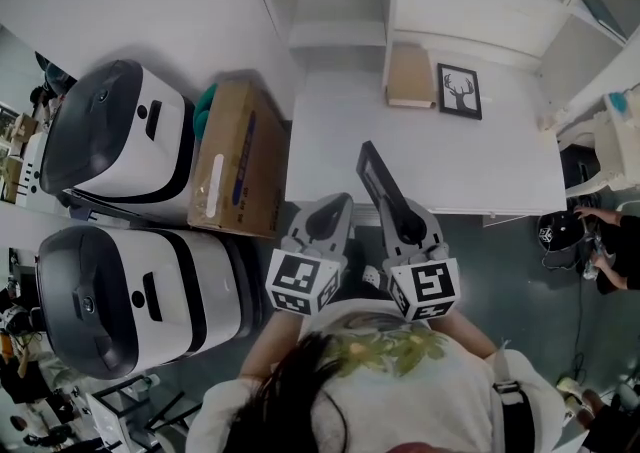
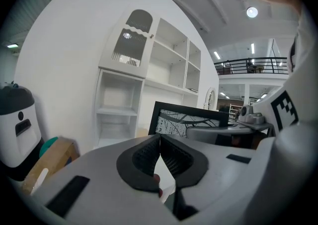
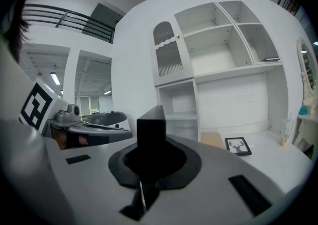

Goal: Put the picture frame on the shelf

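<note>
My right gripper [image 1: 402, 213] is shut on a black picture frame [image 1: 376, 177], held upright and edge-on over the front of the white desk [image 1: 480, 166]. In the right gripper view the frame's dark edge [image 3: 150, 130] rises straight out of the closed jaws. The left gripper view shows its patterned face [image 2: 185, 121] to the right of my left gripper [image 2: 160, 150]. That left gripper [image 1: 336, 205] is shut with nothing in it, just left of the frame. The white shelf unit [image 1: 335, 11] stands behind the desk; its open compartments [image 3: 226, 55] face me.
A small deer picture [image 1: 459, 91] and a tan flat box [image 1: 410, 75] stand at the desk's back. A cardboard box [image 1: 236, 156] and two white-and-black machines [image 1: 115, 131] sit left of the desk. A person's hand [image 1: 590, 214] shows at the right edge.
</note>
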Action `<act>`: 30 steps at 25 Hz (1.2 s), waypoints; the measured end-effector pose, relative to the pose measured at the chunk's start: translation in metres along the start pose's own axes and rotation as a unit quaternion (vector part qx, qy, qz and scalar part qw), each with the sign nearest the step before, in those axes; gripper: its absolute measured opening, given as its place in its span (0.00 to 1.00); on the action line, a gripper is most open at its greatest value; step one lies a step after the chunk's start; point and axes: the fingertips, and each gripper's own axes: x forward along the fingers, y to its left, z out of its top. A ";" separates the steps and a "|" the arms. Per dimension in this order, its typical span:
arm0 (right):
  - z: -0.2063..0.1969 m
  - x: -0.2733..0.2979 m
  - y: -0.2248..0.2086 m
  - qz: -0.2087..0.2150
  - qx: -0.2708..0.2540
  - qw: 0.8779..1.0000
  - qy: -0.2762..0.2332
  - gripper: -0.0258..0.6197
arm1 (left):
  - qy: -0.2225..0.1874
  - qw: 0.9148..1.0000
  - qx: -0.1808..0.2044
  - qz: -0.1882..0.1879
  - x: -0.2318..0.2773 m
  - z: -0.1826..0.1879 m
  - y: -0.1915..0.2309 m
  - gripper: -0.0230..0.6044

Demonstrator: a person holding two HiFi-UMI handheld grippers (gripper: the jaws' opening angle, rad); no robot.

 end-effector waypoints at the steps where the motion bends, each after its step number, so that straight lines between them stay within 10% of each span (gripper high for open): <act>1: 0.002 0.005 -0.003 -0.001 0.000 1.000 0.000 0.10 | 0.000 1.000 0.001 0.001 0.003 0.002 0.005 0.09; 30: 0.037 0.118 -0.028 -0.009 -0.017 1.000 -0.002 0.10 | -0.008 1.000 -0.018 0.007 0.070 0.036 0.100 0.09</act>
